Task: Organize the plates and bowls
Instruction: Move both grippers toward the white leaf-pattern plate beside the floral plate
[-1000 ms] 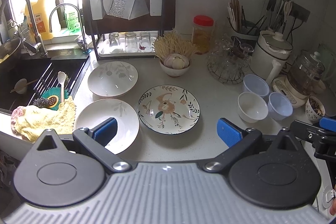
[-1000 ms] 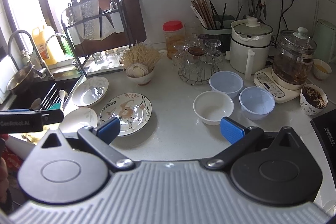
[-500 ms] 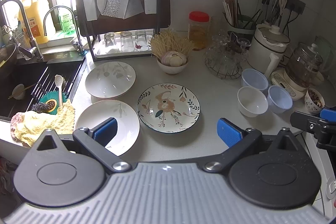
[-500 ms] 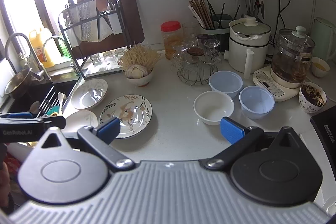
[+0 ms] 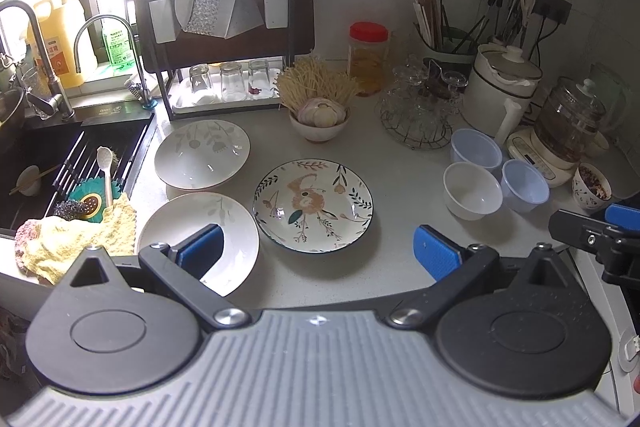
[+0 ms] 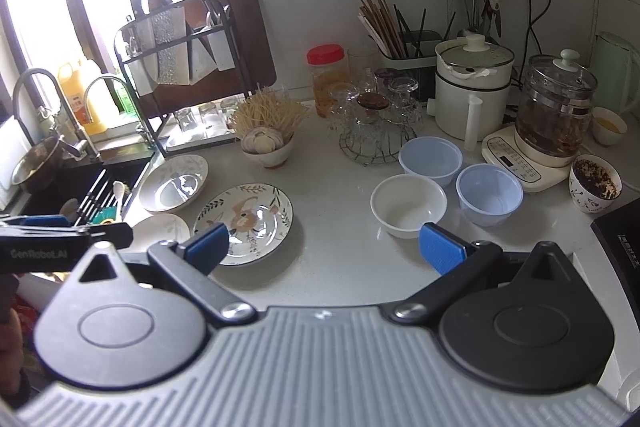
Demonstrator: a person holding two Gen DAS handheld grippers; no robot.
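Note:
A flower-patterned plate (image 5: 314,205) (image 6: 244,219) lies mid-counter. Left of it sit two white plates: a near one (image 5: 200,239) (image 6: 162,227) and a far one (image 5: 202,153) (image 6: 174,183). To the right stand a white bowl (image 5: 472,191) (image 6: 408,205) and two pale blue bowls (image 5: 476,150) (image 5: 525,181) (image 6: 431,155) (image 6: 489,193). My left gripper (image 5: 318,253) hovers open above the front edge, nothing between its blue pads. My right gripper (image 6: 324,245) hangs open and empty before the white bowl. Each gripper shows at the edge of the other's view.
A black sink (image 5: 60,155) with a yellow cloth (image 5: 76,243) lies at the left. A dish rack (image 5: 224,27), a bowl of garlic and noodles (image 5: 318,123), a glass holder (image 5: 420,115), a white pot (image 5: 504,83), a glass kettle (image 5: 568,123) and a cup (image 5: 592,185) line the back and right.
Both grippers have drawn back and up slightly, so the counter looks a little farther away. No dish has moved, and both jaws stay open.

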